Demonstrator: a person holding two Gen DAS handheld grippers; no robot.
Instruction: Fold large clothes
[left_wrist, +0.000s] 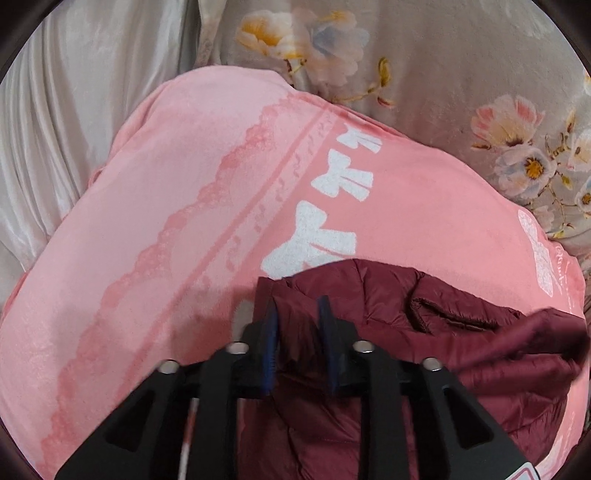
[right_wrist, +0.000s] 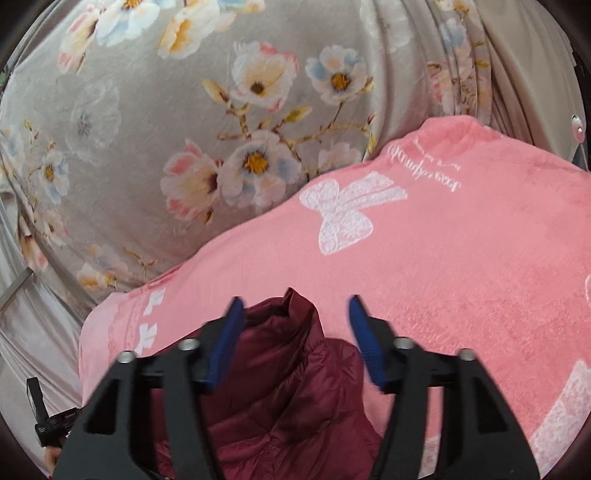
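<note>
Left claw (left_wrist: 298, 308) angled down, part-spread astride maroon puffer jacket (left_wrist: 369, 295) edge, right claw (right_wrist: 293, 306) spread wider over its collar (right_wrist: 295, 306), pink blanket (left_wrist: 147, 221) beneath.

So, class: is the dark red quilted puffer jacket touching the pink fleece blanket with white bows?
Touching. In the right wrist view, the jacket lies directly on the blanket, with no gap at its edges.

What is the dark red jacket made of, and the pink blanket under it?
The dark red jacket looks like thin, slightly shiny nylon or polyester with padding inside: it has stitched puffy panels and a soft sheen. The pink blanket looks like soft plush fleece: its surface is fuzzy and matte, with white bows printed on it.
</note>
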